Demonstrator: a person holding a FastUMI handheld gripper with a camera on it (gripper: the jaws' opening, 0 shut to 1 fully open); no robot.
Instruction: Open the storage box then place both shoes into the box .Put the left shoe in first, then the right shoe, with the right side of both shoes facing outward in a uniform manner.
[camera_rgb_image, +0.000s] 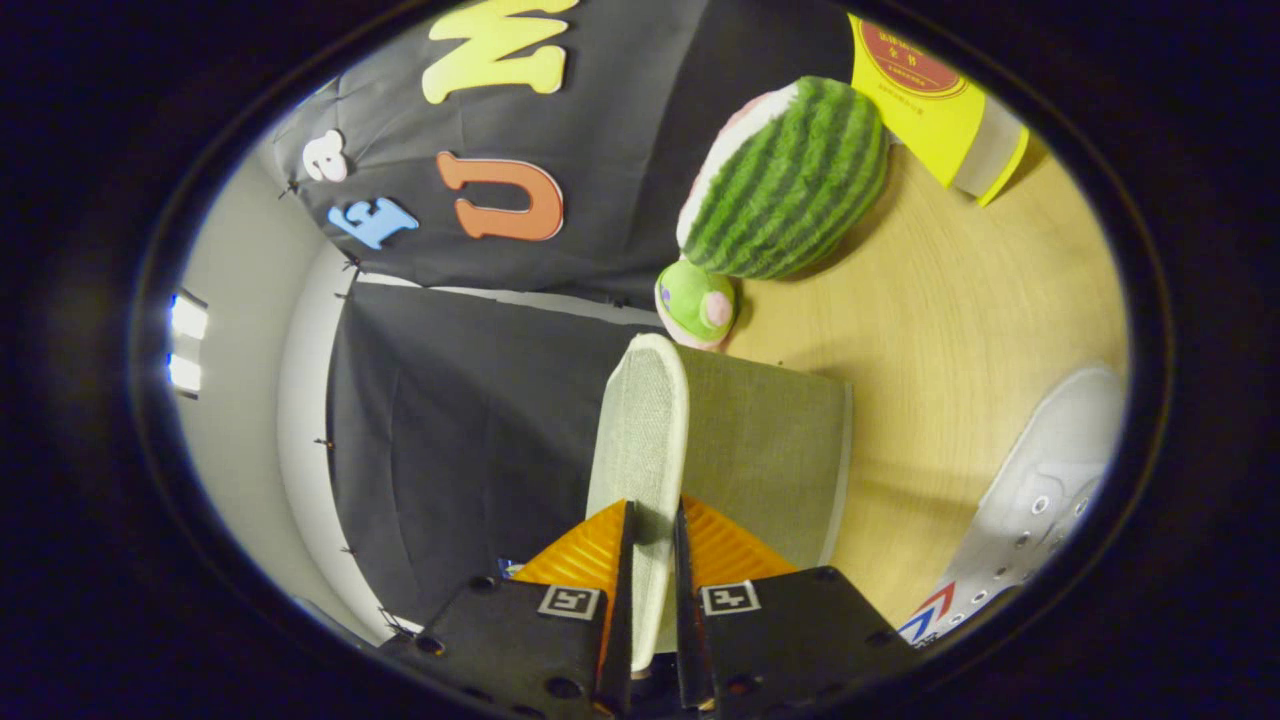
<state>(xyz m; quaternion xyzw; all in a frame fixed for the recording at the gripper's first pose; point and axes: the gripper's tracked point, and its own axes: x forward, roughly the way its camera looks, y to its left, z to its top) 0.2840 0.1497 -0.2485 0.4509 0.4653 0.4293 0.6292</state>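
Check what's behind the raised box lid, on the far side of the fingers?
The gripper is shut on the grey fabric lid. Beyond it sit a small green plush toy and a watermelon plush on the wooden table. The lid hides the box's inside.

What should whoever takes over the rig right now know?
Hand-held gripper: shut on the storage box lid, both fingers pinching its edge; the lid stands lifted off the grey box.
White shoe lies on the wooden table beside the box; watermelon plush and yellow carton beyond.
Done: lid gripped, box opening.
Left: finish opening, load left shoe, then right.
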